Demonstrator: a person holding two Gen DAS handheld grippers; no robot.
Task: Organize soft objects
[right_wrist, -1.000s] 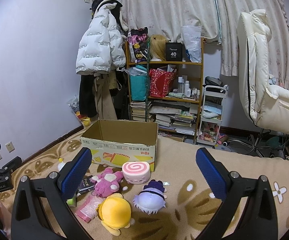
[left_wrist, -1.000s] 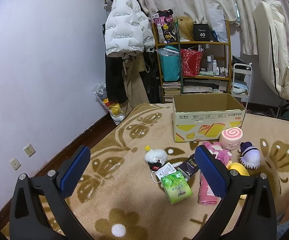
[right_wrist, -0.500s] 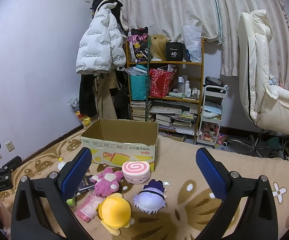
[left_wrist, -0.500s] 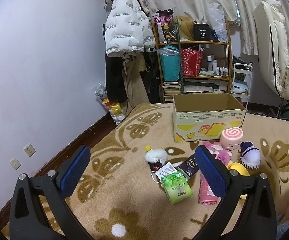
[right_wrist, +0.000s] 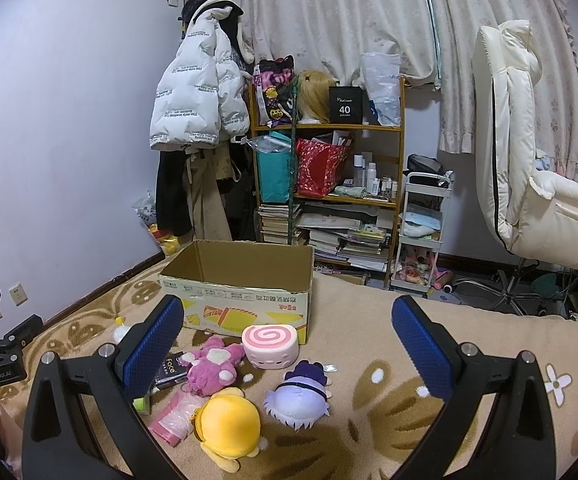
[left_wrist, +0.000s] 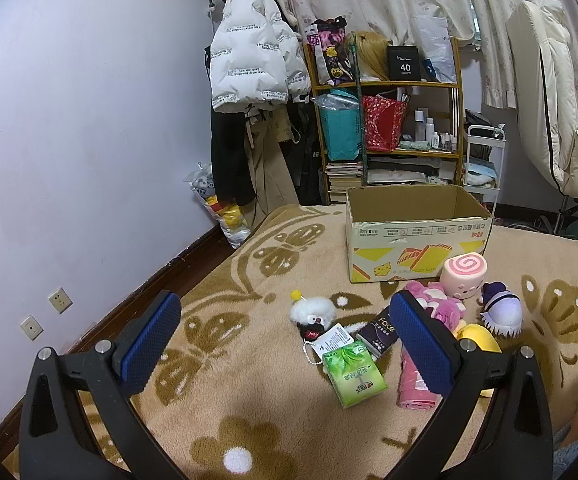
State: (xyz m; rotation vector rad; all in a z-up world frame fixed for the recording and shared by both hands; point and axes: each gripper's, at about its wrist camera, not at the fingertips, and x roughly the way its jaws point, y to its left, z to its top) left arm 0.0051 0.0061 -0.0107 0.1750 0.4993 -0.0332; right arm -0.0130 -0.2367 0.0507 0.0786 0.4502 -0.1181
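Both tools were released and empty: the left gripper (left_wrist: 283, 338) and the right gripper (right_wrist: 287, 342) each hung above the carpet (left_wrist: 249, 272) with jaws spread wide and nothing between the blue pads. The soft objects lay grouped on the carpet just in front of the open cardboard box (right_wrist: 245, 304), which stood toward the carpet's far edge, before the bookshelf (right_wrist: 329, 184). The pink swirl cushion (right_wrist: 271, 346) sat closest to the box, apparently touching its front wall; the pink plush (right_wrist: 211, 368) lay beside it on the left, with the yellow plush (right_wrist: 229, 424) and the purple plush (right_wrist: 299, 394) nearer the right gripper. Further left lay the white fluffy toy (left_wrist: 313, 316), the green tissue pack (left_wrist: 355, 374), a dark packet (left_wrist: 379, 330) and a pink wrapped pack (left_wrist: 417, 384). The box appeared empty, though its floor was not visible, so the task was judged to be at its start, with a first pick as the step in hand. For a clean pick, the right gripper would best descend squarely over the yellow or purple plush, pads straddling the widest part of the body, and close firmly enough to compress the stuffing without pinching a loose ear or tuft. The carpet pile was deep, so the fingertips should stop just short of it. Neighbouring toys lay close together; a vertical approach would avoid dragging them
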